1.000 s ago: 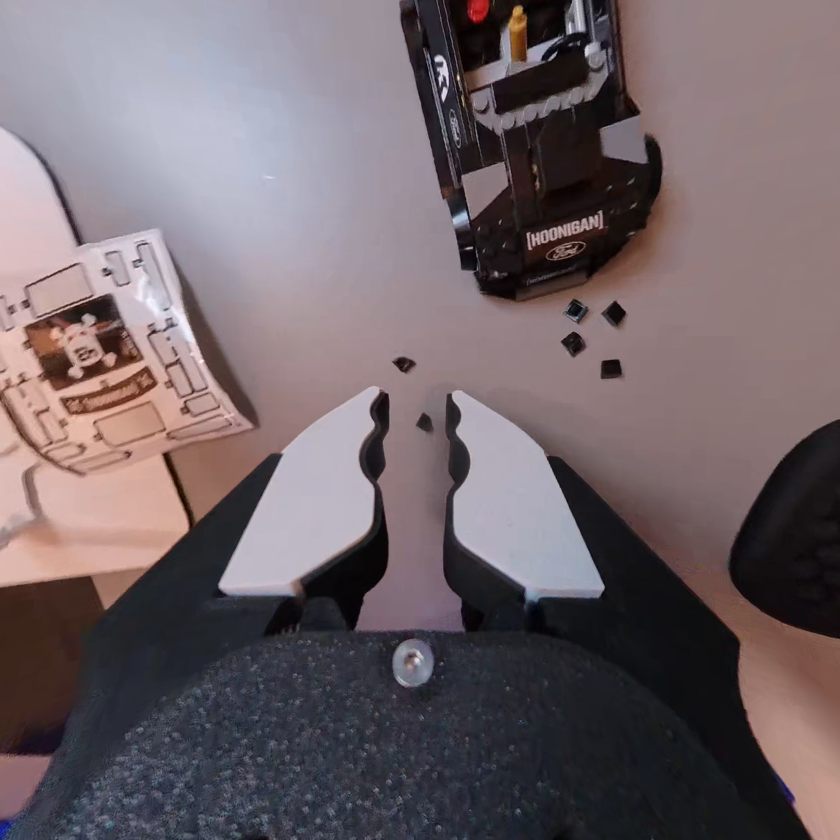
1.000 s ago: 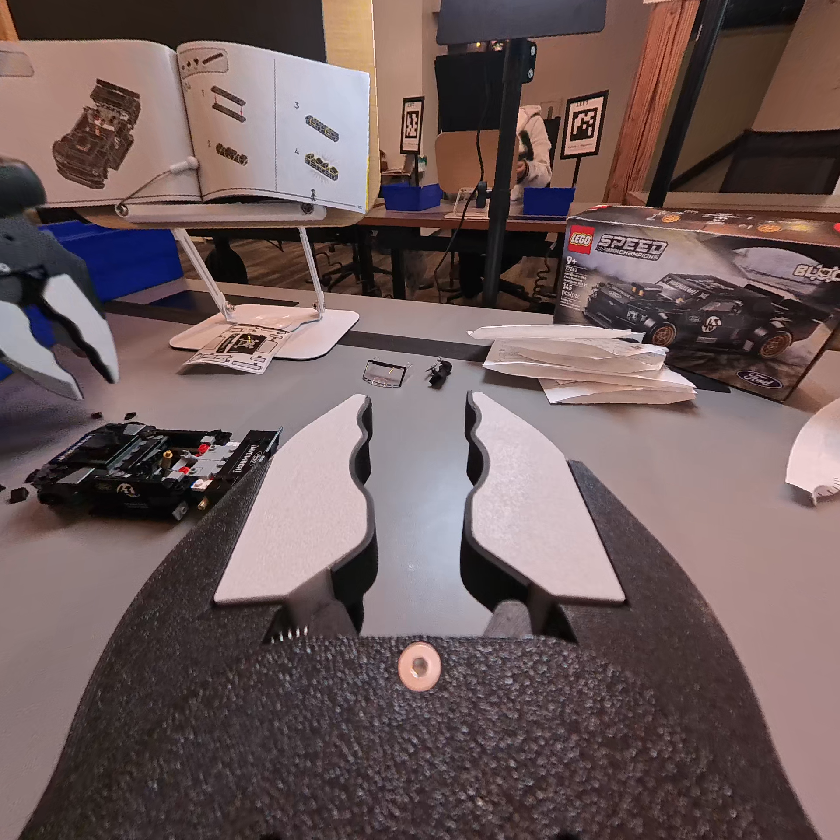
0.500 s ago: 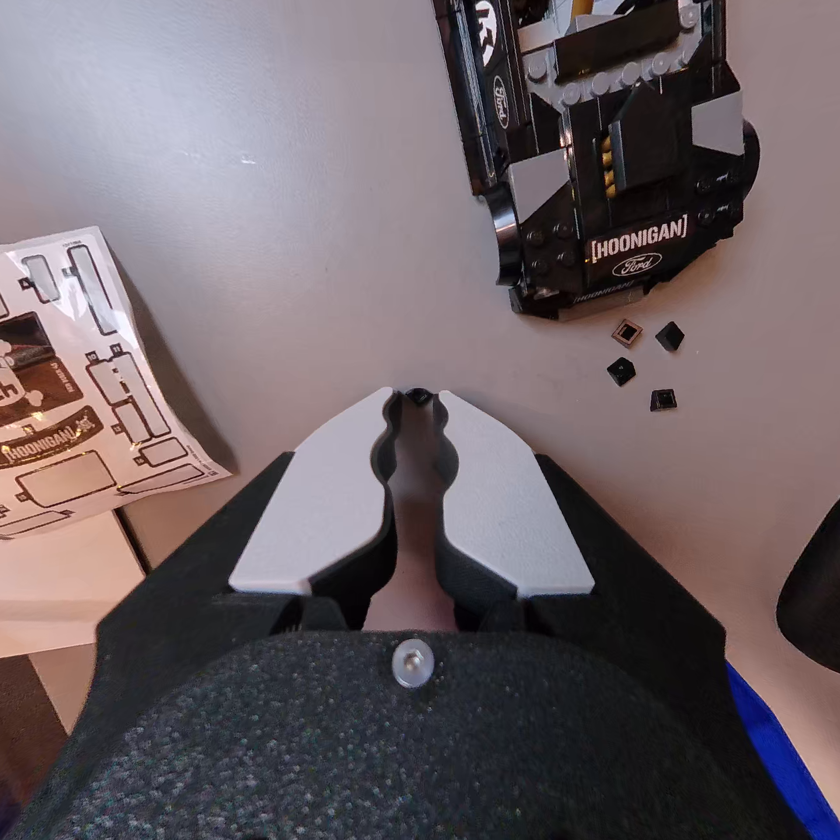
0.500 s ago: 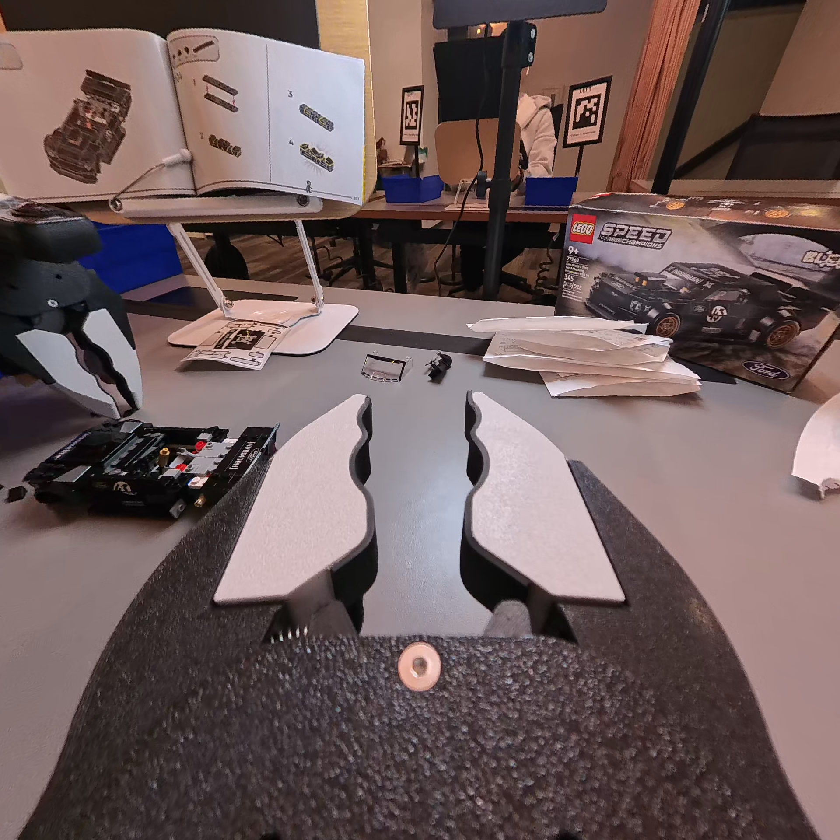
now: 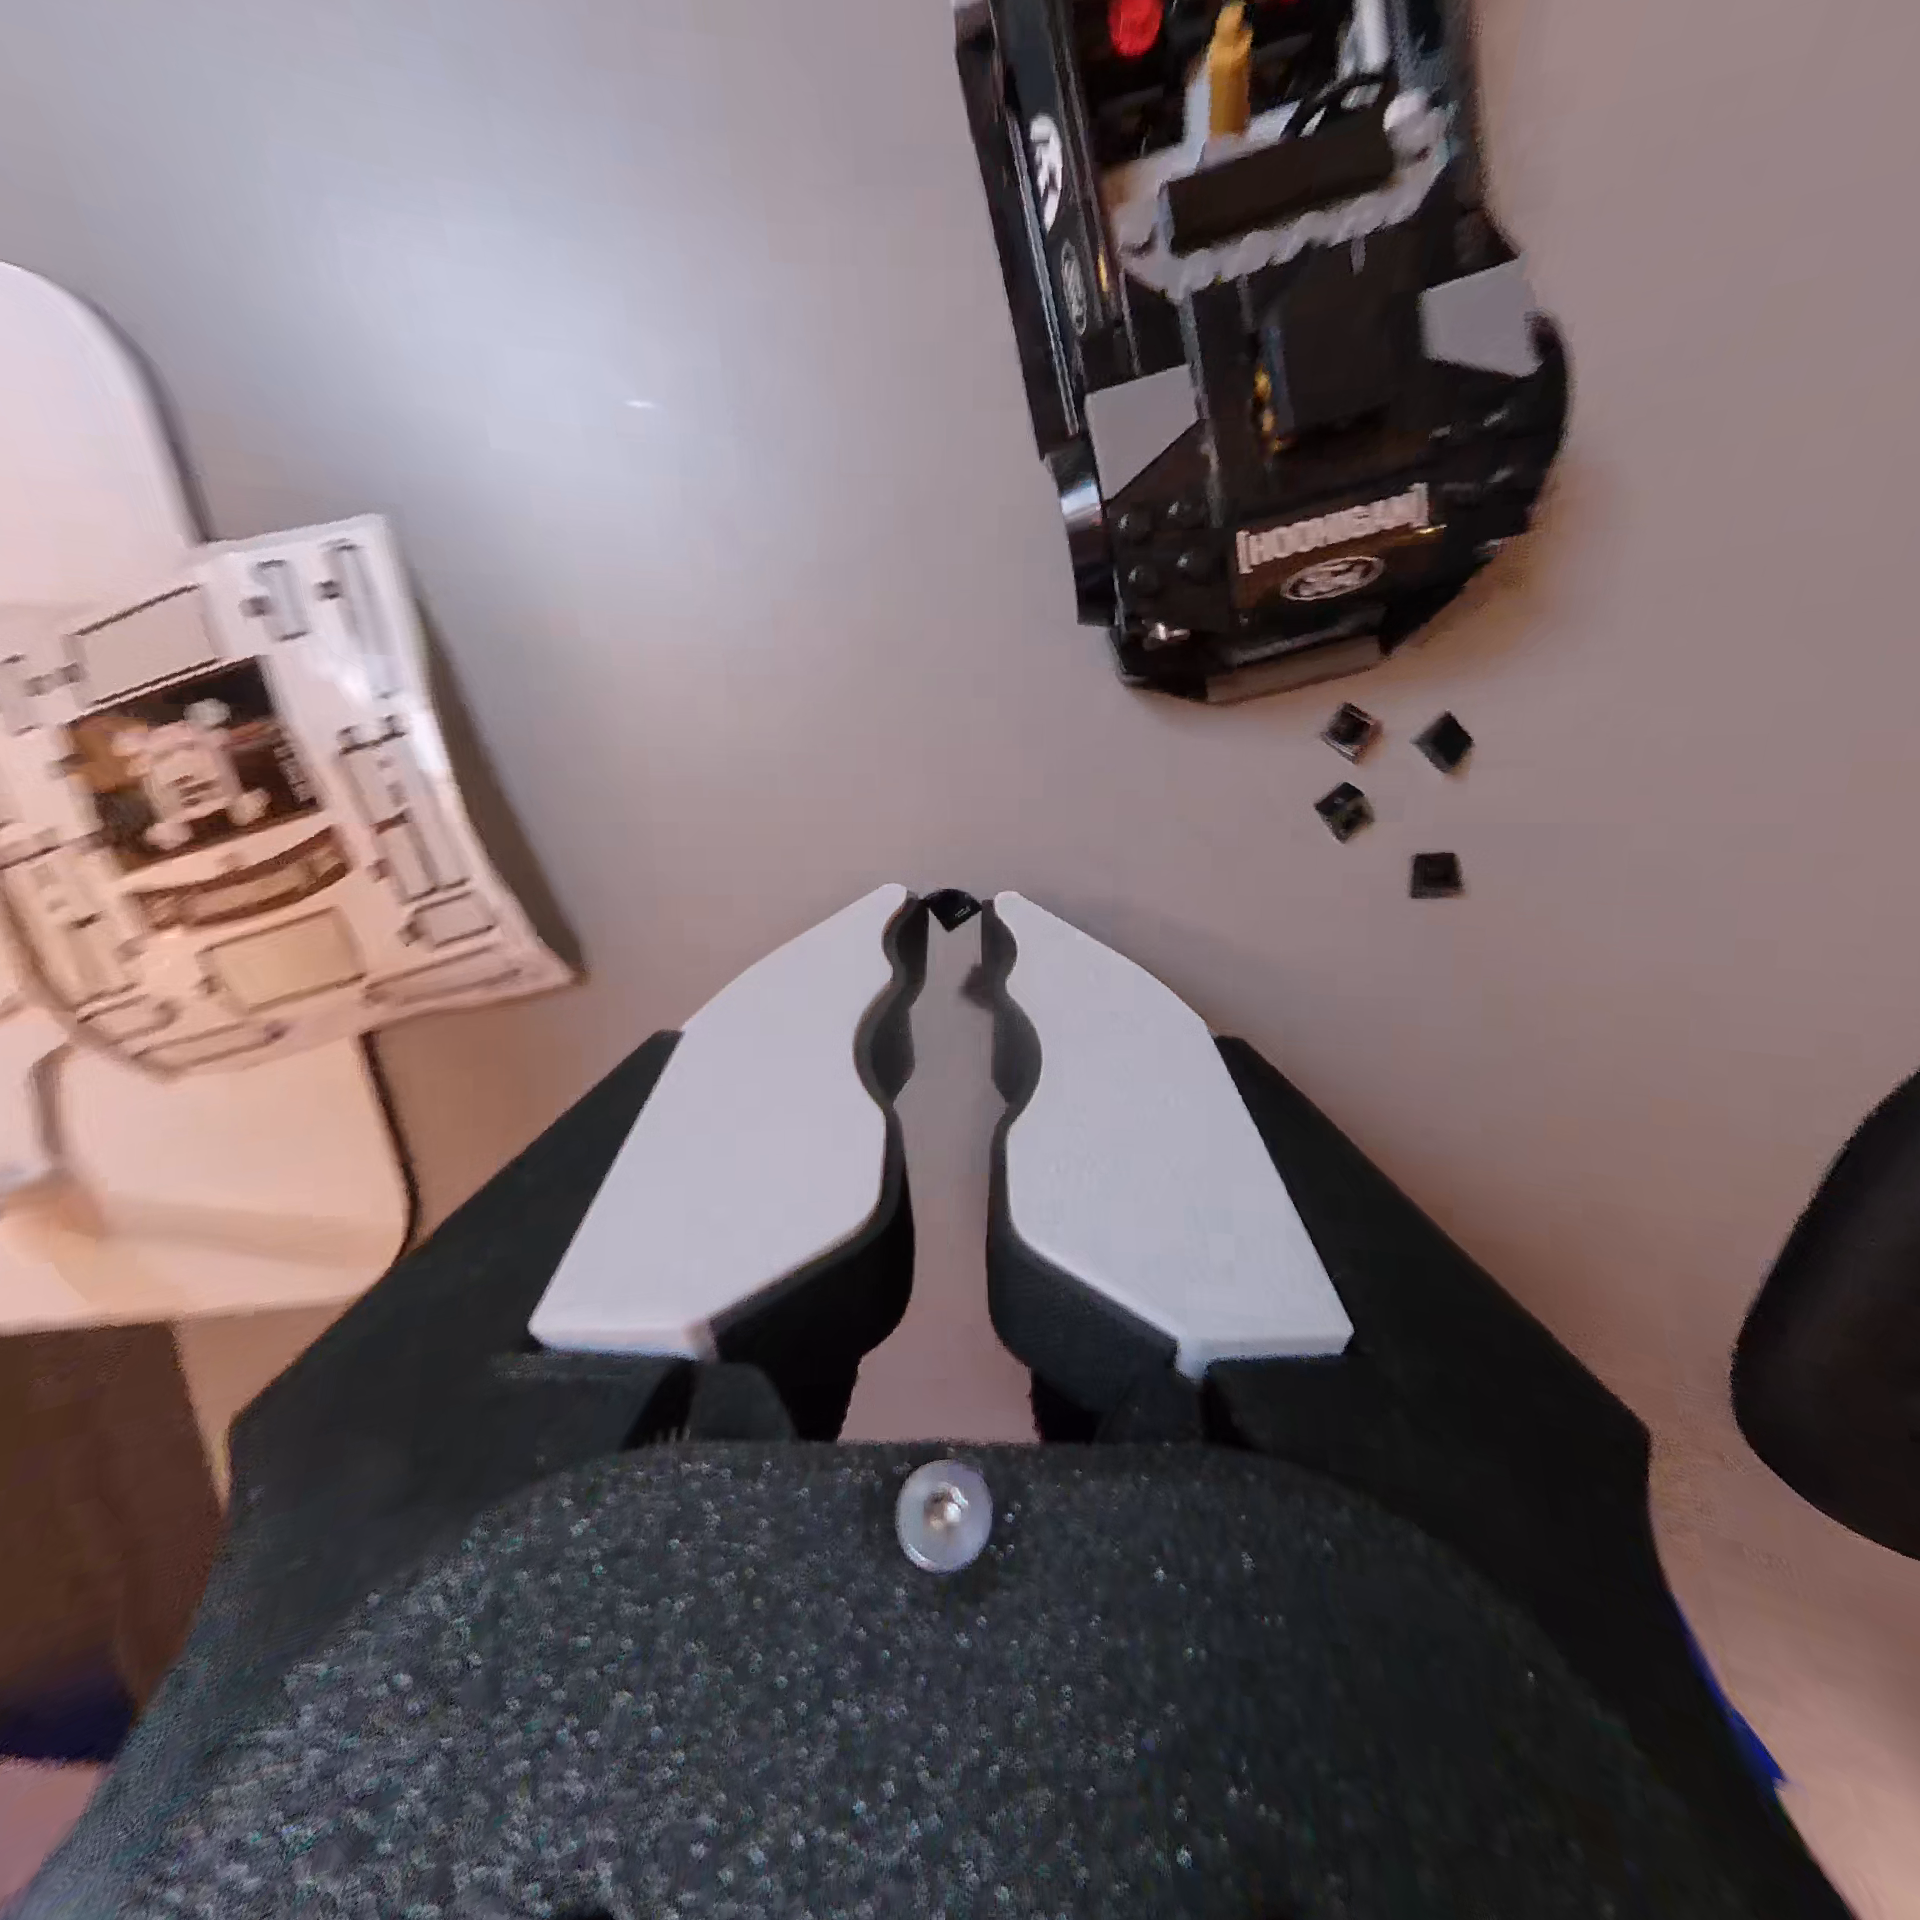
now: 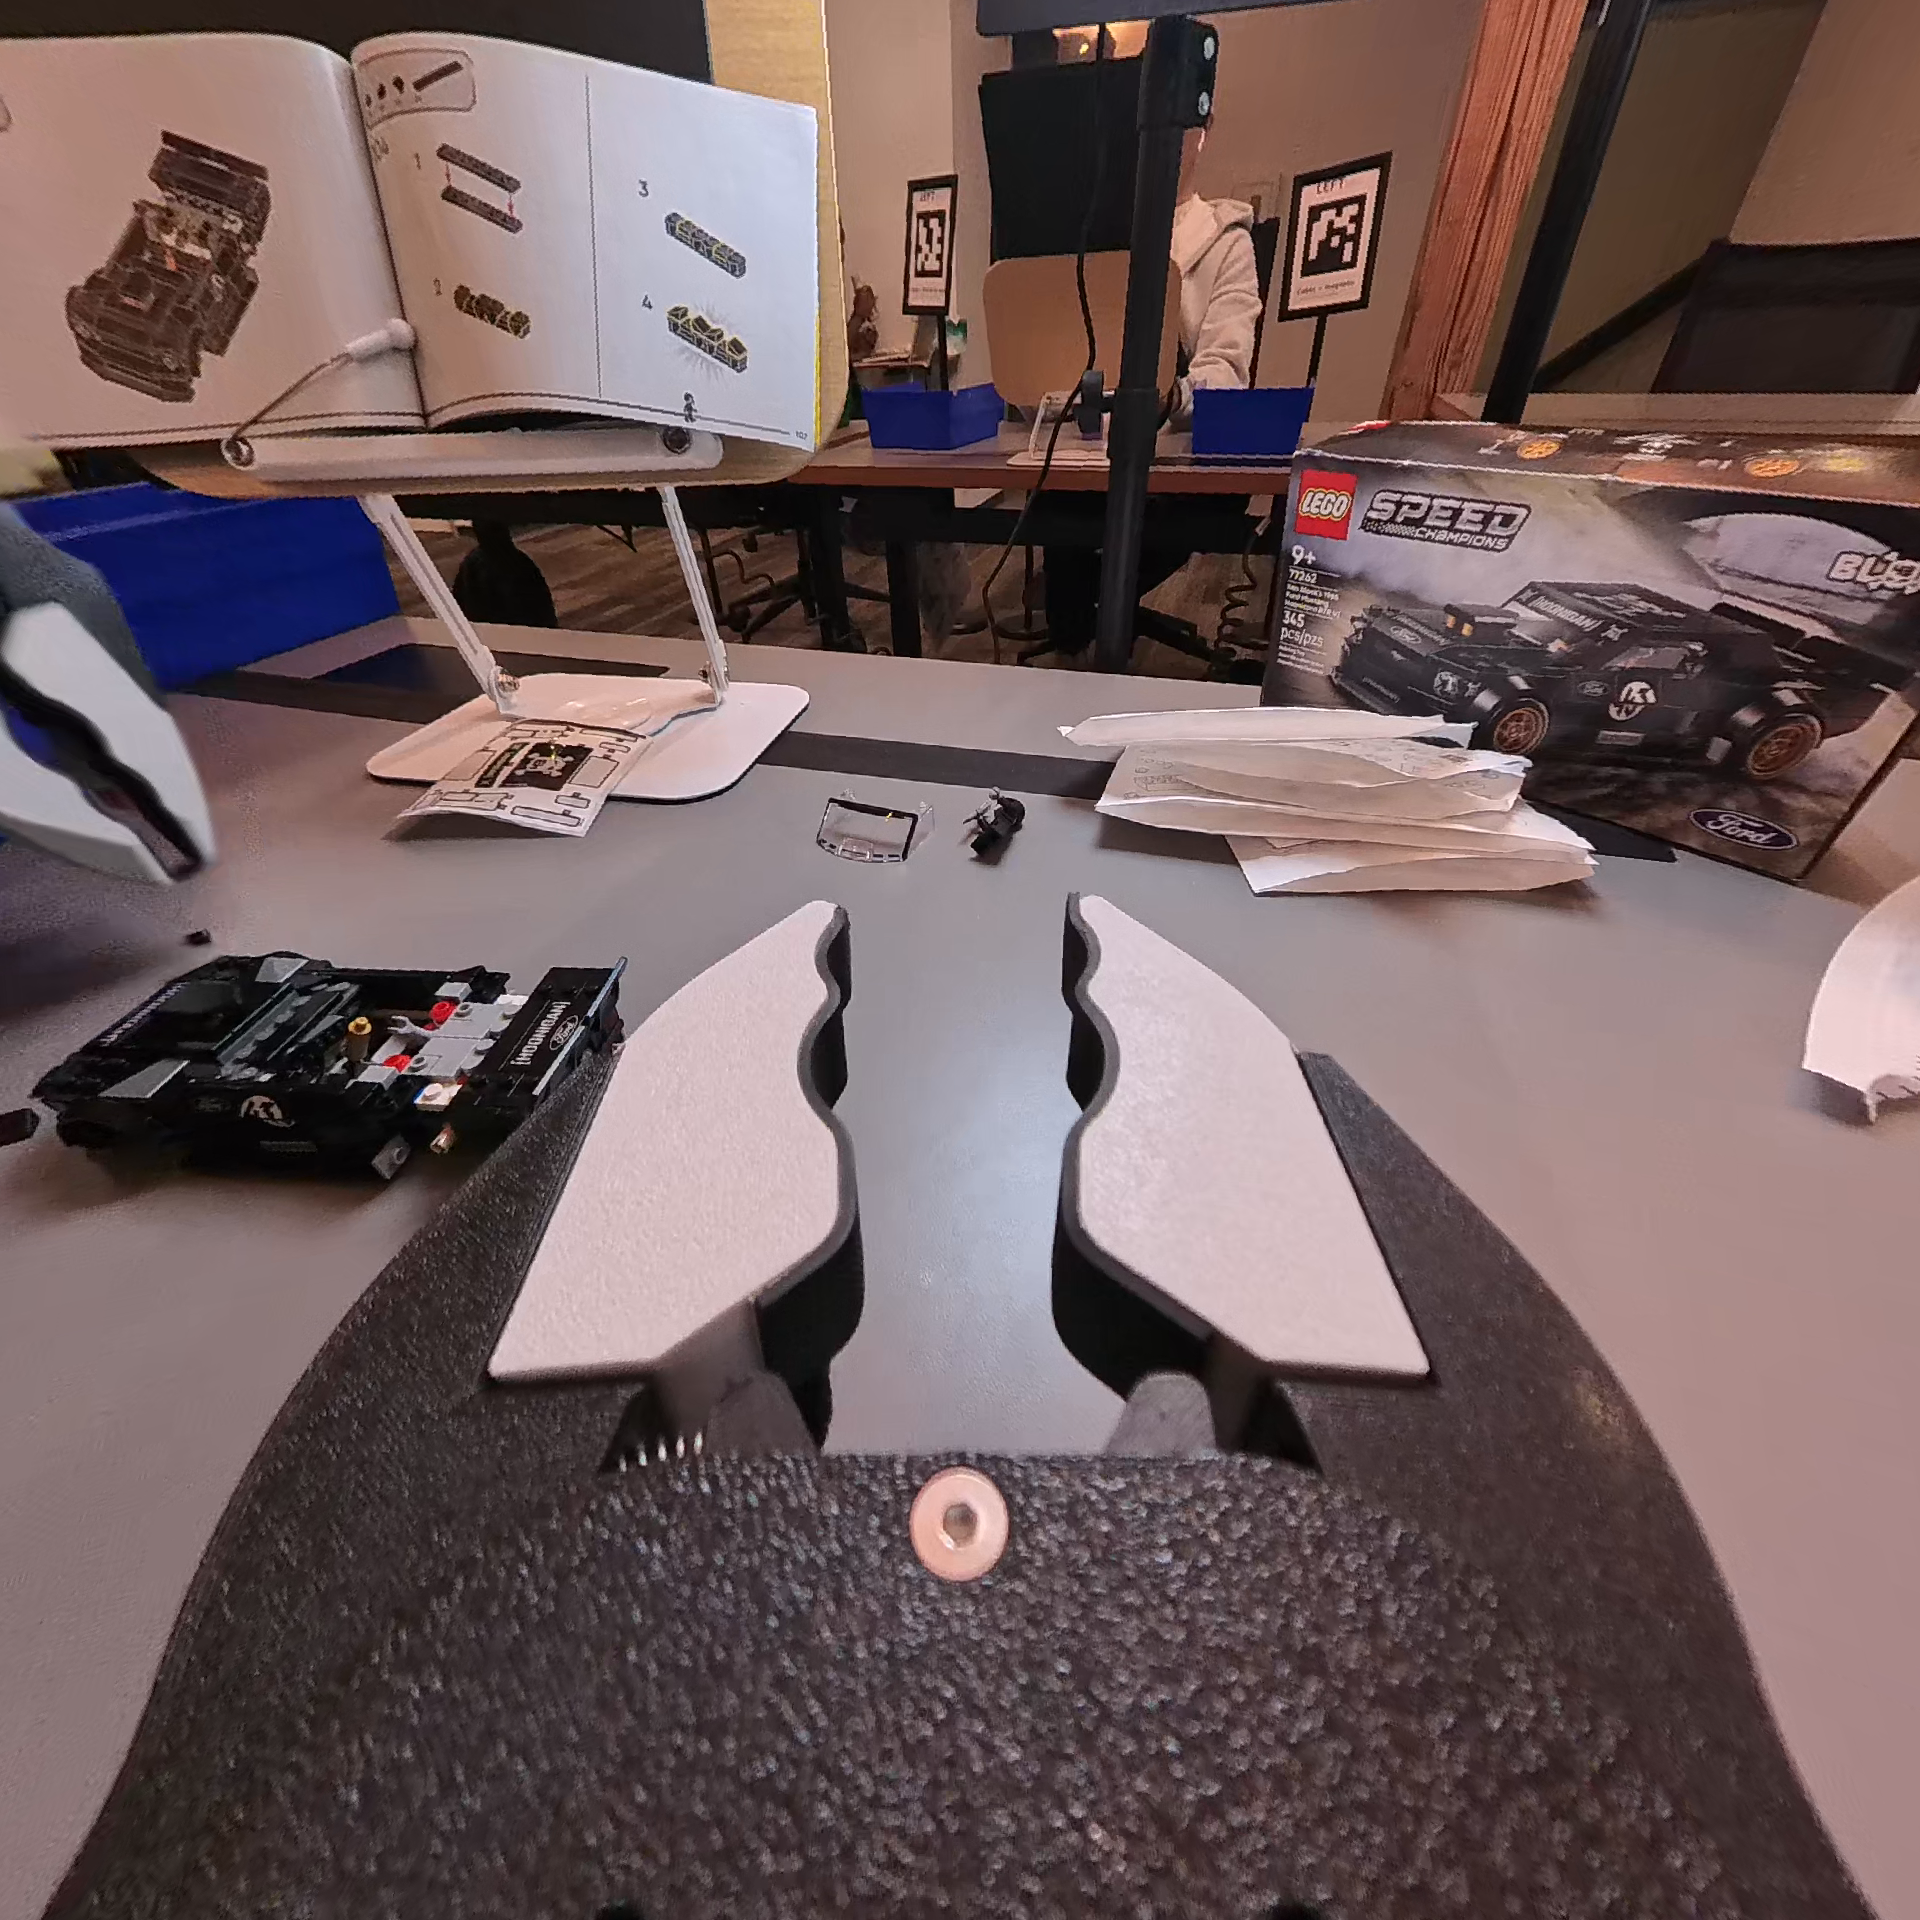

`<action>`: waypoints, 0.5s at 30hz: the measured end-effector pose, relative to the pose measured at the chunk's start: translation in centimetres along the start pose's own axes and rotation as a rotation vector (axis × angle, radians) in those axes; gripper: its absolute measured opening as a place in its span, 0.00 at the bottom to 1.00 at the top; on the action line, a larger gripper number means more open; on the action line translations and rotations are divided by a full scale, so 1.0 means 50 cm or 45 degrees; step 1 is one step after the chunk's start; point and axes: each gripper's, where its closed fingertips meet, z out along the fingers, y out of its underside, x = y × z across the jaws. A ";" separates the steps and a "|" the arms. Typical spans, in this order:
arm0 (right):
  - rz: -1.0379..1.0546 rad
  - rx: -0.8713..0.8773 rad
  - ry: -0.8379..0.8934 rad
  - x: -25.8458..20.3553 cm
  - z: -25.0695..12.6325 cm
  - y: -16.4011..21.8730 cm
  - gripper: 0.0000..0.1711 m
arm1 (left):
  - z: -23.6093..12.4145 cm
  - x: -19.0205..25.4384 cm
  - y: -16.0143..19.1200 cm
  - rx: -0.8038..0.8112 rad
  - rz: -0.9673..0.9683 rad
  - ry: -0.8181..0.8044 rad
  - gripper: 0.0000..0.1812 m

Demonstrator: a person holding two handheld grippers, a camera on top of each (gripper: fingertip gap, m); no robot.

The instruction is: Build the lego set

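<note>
My left gripper [image 5: 951, 912] is shut on a small black piece [image 5: 952, 913] pinched at its fingertips, held above the grey table. The partly built black car [image 5: 1268, 343] lies ahead to the right, with several small black pieces [image 5: 1392, 800] loose just below its front. In the right wrist view the car [image 6: 312, 1049] sits at the left on the table. My right gripper [image 6: 954, 914] is open and empty, low over the table, to the right of the car. The left gripper [image 6: 104, 769] shows at the far left edge, above the car's end.
A sticker sheet [image 5: 239, 800] lies on the white base [image 6: 665, 727] of the stand that holds the open instruction book [image 6: 416, 229]. A clear windscreen piece [image 6: 873, 826] and a small black part [image 6: 995, 819] lie ahead. Paper bags [image 6: 1330, 810] and the set's box [image 6: 1621, 644] stand right. Some 35 centimeters of space lies between my two pairs of fingers.
My left gripper closed on a small black piece from the table and has lifted with it. The right gripper has barely moved.
</note>
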 end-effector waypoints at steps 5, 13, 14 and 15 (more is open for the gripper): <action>0.008 0.003 -0.008 -0.001 0.000 -0.001 0.23 | -0.196 -0.021 0.070 0.082 -0.157 -0.298 0.05; -0.008 -0.011 -0.018 -0.009 0.004 0.003 0.23 | -0.299 0.033 0.311 -0.037 -0.587 -0.400 0.06; -0.010 -0.013 -0.016 -0.009 0.004 0.003 0.23 | -0.279 0.050 0.331 -0.075 -0.615 -0.345 0.06; -0.013 -0.014 -0.013 -0.009 0.004 0.004 0.23 | -0.260 0.064 0.348 -0.105 -0.633 -0.304 0.07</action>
